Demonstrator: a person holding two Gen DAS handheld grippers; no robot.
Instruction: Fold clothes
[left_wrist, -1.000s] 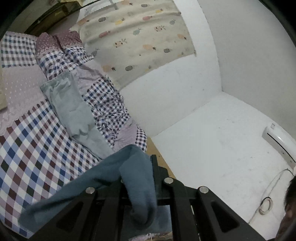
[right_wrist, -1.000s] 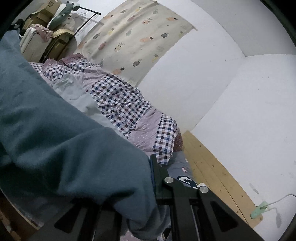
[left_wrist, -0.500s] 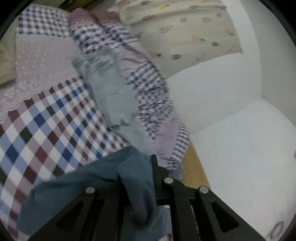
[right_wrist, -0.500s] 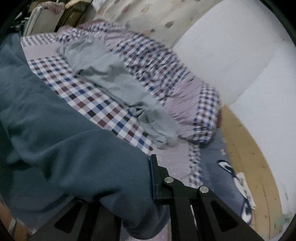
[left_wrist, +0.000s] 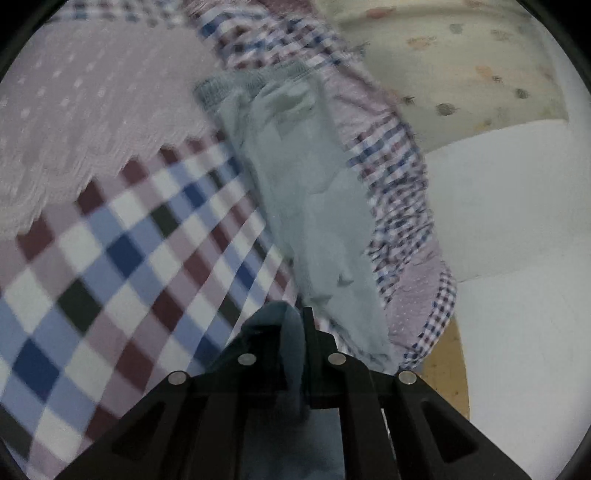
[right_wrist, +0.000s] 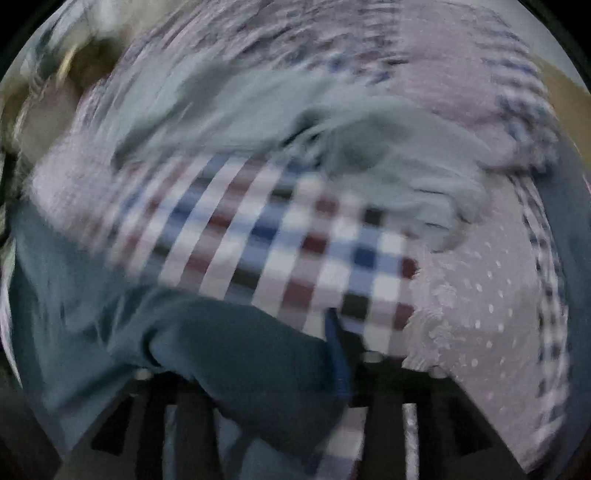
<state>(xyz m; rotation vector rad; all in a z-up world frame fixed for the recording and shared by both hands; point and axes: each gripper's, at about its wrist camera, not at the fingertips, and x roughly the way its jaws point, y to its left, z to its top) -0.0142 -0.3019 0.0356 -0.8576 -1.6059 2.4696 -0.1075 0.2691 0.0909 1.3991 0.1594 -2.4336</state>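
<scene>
Lowered onto the checked bedspread (right_wrist: 295, 251), teal garment (right_wrist: 184, 332) runs left.

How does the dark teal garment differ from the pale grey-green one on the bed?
The dark teal garment is pinched in the left hand-held gripper; the pale grey-green garment lies untouched. The teal one is a deeper colour and bunched at the gripper; the pale one stretches long along the checked bedcover. Both are unfolded.

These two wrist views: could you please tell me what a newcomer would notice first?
The bold checked bedspread fills the left of the left wrist view, with a pale grey-green garment lying rumpled down its right side. Nearest the camera, a dark teal garment is pinched in the left tongs.
</scene>
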